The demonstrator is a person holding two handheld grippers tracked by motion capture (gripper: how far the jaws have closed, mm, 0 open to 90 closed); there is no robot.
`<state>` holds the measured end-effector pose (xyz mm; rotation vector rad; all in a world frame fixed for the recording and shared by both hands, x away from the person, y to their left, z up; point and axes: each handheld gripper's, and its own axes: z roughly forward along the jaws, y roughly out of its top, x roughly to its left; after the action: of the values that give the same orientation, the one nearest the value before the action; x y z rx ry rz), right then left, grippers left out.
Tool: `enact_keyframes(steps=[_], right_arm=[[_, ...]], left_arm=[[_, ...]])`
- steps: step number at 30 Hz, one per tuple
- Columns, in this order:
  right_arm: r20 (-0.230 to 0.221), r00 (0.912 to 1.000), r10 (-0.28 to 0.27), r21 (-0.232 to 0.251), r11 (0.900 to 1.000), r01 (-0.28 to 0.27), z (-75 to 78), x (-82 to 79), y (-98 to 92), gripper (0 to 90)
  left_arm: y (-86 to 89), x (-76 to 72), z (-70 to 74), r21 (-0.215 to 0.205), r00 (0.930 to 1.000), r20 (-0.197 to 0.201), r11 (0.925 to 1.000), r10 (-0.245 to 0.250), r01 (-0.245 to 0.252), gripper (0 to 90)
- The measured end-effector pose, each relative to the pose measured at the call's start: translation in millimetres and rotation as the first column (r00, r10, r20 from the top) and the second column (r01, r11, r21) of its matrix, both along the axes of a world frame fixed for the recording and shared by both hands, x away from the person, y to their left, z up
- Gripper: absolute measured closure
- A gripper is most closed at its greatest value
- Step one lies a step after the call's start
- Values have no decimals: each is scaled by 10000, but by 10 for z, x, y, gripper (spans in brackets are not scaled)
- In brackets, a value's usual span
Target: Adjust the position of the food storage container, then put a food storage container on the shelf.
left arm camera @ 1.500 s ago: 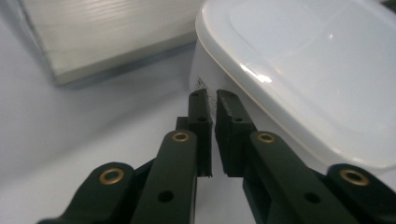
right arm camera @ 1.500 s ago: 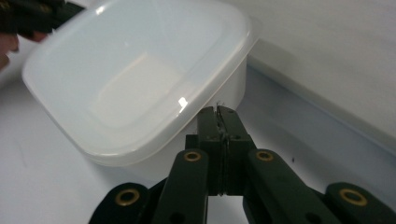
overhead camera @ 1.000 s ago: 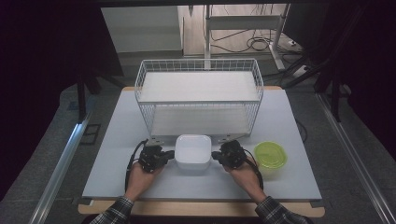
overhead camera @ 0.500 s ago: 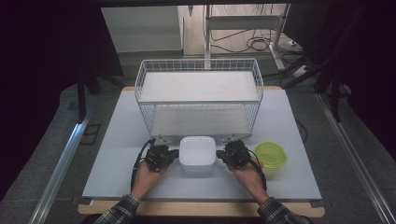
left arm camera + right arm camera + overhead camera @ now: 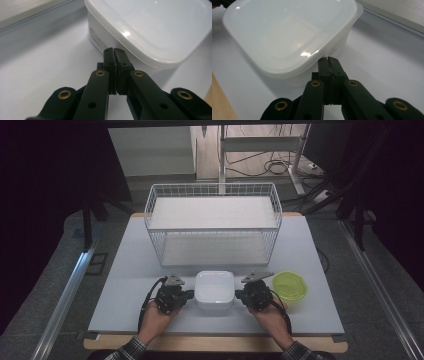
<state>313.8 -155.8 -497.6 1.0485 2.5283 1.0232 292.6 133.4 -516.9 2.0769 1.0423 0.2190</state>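
1. Container [image 5: 215, 289], white, lidded and square with rounded corners, is seen resting on the table [image 5: 125, 270] near its front edge, just in front of the wire basket [image 5: 212, 222].
2. The left gripper [image 5: 190, 294] is held by the person's left hand [image 5: 159, 312] at the container's left side; in the left gripper view its jaws are pressed together with nothing between them, their tips set against the container's wall just under the lid rim.
3. The right gripper [image 5: 239, 295] is held by the right hand [image 5: 270, 315] at the container's right side; in the right gripper view its jaws are likewise closed on nothing, their tips placed at the container's wall below the overhanging lid [image 5: 287, 32].
4. The container is thus flanked by both grippers, one at each side, at about the same height.
5. Small printed text can be made out on the container's wall in both gripper views, but it is too blurred to be read.
6. A round green container [image 5: 289, 286] with a translucent lid is seen to the right of the white container, just beyond the right gripper.
7. The wire basket is white, with a pale flat board laid across its top, and stands behind the container toward the table's far edge.
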Motion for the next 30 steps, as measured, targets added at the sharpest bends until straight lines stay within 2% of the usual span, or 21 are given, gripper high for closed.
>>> enact_keyframes(steps=[3,5,6,7,8,9,10,11,12,13,14,15,16,18,19,20,23,26,27,28,30], right_arm=[[40,10000,7,-97,10000,-6,9,-19,-14,895],[-2,10000,29,88,10000,-29,24,-21,-46,881],[-2,10000,29,88,10000,-29,24,-21,-46,881],[184,9998,18,26,10000,-19,51,-45,-78,857],[184,9998,18,26,10000,-19,51,-45,-78,857],[230,9997,20,89,10000,-22,64,-59,-101,843],[185,9998,32,251,9997,-37,90,-97,-145,806],[185,9998,32,251,9997,-37,90,-97,-145,806],[289,9996,42,246,9997,-49,101,-117,-167,784],[454,9989,108,268,9996,-120,123,-162,-209,726],[454,9989,108,268,9996,-120,123,-162,-209,726],[633,9979,158,355,9992,-180,145,-199,-249,642],[699,9974,174,385,9991,-202,156,-212,-265,604],[745,9970,193,410,9989,-224,163,-220,-278,562],[805,9965,232,581,9979,-279,170,-224,-297,469],[805,9965,232,581,9979,-279,170,-224,-297,469],[821,9958,412,798,9957,-478,174,-206,-299,327],[878,9953,417,992,9938,-504,175,-200,-290,285],[888,9949,489,1253,9903,-599,177,-194,-278,258],[888,9949,489,1253,9903,-599,177,-194,-278,258],[929,9940,569,1370,9881,-693,179,-195,-261,227]], left_arm=[[5,-7,3,-33,9999,-34,9999,-102,102,854],[37,-24,29,-202,9999,14,9997,-148,149,816],[59,-43,51,-134,9999,124,9999,-105,106,816],[115,-87,93,145,9988,487,9999,38,-46,766],[115,-87,93,145,9988,487,9999,38,-46,722],[151,-107,112,137,9983,579,9999,85,-93,722],[218,-141,144,55,9973,716,9999,142,-146,589],[218,-141,144,55,9973,716,9999,142,-146,526],[253,-162,151,49,9970,773,9999,98,-102,526],[288,-192,141,96,9970,776,9999,37,-45,384],[288,-192,141,96,9970,776,9999,37,-45,332],[301,-206,123,207,9969,784,9998,-25,9,280],[314,-231,90,448,9963,845,9990,-132,95,242],[314,-234,83,527,9959,890,9985,-163,116,207],[311,-234,84,527,9955,928,9985,-215,167,129],[309,-232,89,487,9950,972,9986,-237,191,129],[305,-219,83,264,9907,1318,9992,-333,301,70],[319,-213,74,16,9880,1502,9993,-360,361,78],[320,-206,74,-129,9839,1711,9984,-520,550,79],[320,-206,74,-129,9839,1711,9984,-520,550,76],[307,-198,75,-55,9783,1987,9981,-594,617,76]])
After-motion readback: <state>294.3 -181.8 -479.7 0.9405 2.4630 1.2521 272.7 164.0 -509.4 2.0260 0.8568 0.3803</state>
